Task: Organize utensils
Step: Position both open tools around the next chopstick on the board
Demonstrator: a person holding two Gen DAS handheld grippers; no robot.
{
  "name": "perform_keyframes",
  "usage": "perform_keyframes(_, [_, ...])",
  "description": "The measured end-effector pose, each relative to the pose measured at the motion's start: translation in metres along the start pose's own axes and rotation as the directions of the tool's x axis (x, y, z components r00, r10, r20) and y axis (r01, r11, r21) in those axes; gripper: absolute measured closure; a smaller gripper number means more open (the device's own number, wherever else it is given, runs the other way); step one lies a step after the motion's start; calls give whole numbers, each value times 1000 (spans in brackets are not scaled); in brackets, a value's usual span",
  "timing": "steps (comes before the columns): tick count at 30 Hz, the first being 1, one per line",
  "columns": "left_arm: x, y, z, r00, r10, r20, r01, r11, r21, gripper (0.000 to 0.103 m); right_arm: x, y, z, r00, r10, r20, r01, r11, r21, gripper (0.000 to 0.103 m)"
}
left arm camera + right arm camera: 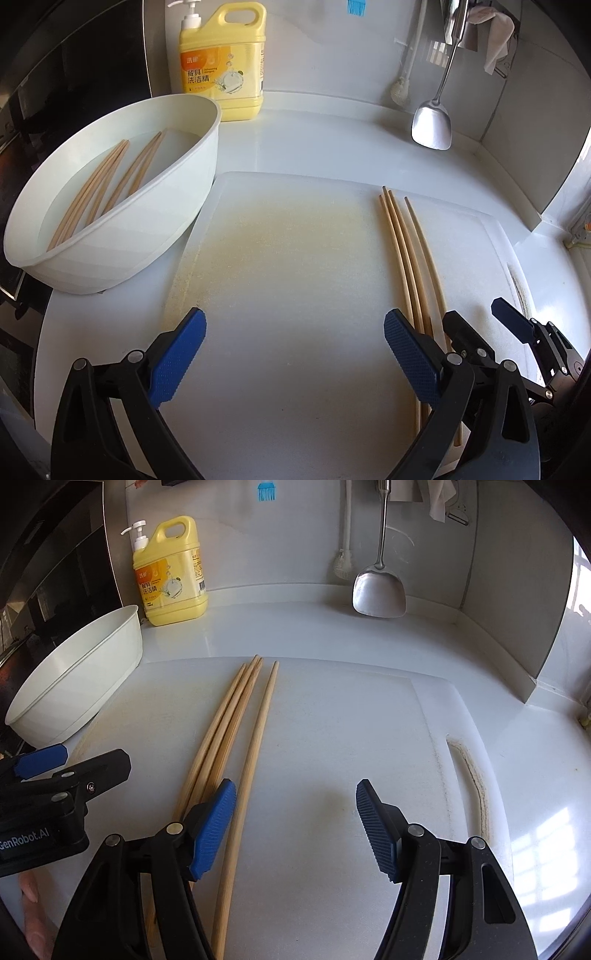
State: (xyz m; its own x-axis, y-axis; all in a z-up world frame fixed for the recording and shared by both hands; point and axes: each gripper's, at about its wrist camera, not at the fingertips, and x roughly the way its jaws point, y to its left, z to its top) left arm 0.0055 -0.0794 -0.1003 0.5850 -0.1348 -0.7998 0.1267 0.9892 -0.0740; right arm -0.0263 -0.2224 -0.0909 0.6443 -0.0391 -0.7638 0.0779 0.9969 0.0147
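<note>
With both sets of jaws apart and empty, we are hovering over the board chopsticks, next needing more from the bowl.

Pale tan wooden chopsticks on a white cutting board stained yellowish. Yellow detergent bottle with orange label at upper left, beside a white basin. Blue ribbed pads on black gripper arms.

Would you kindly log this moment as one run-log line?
left gripper: open, empty | right gripper: open, empty | chopsticks: four on cutting board | more chopsticks in basin
</note>
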Motion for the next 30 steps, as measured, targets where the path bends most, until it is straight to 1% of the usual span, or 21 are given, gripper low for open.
perform_keyframes(3, [3,-4,-1,1000,-11,-9,11,1000,7,8,-1,-10,-2,1000,-21,2,21,1000,13,39])
perform_keyframes(4, [4,-6,-2,1000,-15,-11,15,1000,10,8,-2,-15,-2,1000,-11,4,11,1000,22,39])
perform_keyframes(7, [6,-12,-2,1000,-21,-12,21,1000,19,8,-3,-25,-4,999,-36,-1,36,998,42,39])
perform_keyframes(13, [12,-25,-4,999,-30,-14,31,998,45,8,-9,-40,-7,1000,-4,14,3,995,101,39])
perform_keyframes(20, [22,-32,-6,999,-28,-30,30,997,67,8,-8,-44,-9,1000,-4,9,3,994,108,39])
perform_keyframes(24, [23,-32,-7,1000,-15,-24,17,997,74,6,-8,-46,-10,1000,-4,7,3,994,111,39])
perform_keyframes(30, [24,-24,-6,1000,-3,-18,4,999,50,5,-5,-45,-9,1000,0,3,0,995,100,39])
